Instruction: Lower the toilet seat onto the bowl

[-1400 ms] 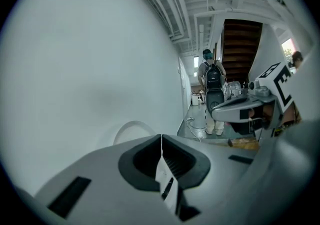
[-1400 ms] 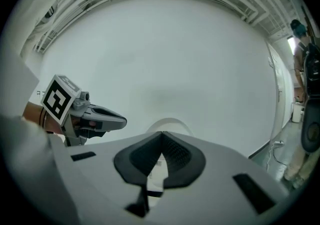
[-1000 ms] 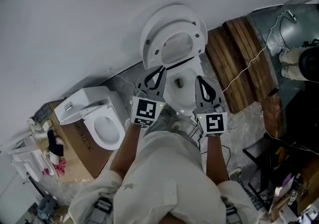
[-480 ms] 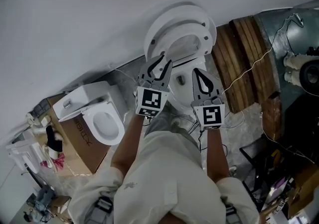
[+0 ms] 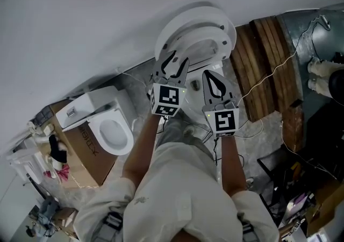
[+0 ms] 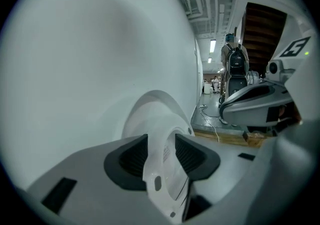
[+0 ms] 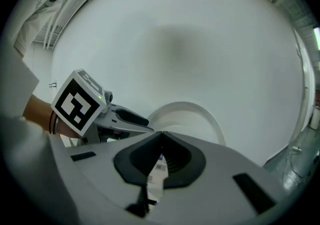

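Left fingers just opened: apart, astride raised seat rim at 12 o'clock, not clamped. Right fingers together. Grip looks next.

Left gripper jaws just been opening, toilet seat rim now between them; right gripper also moved closer.
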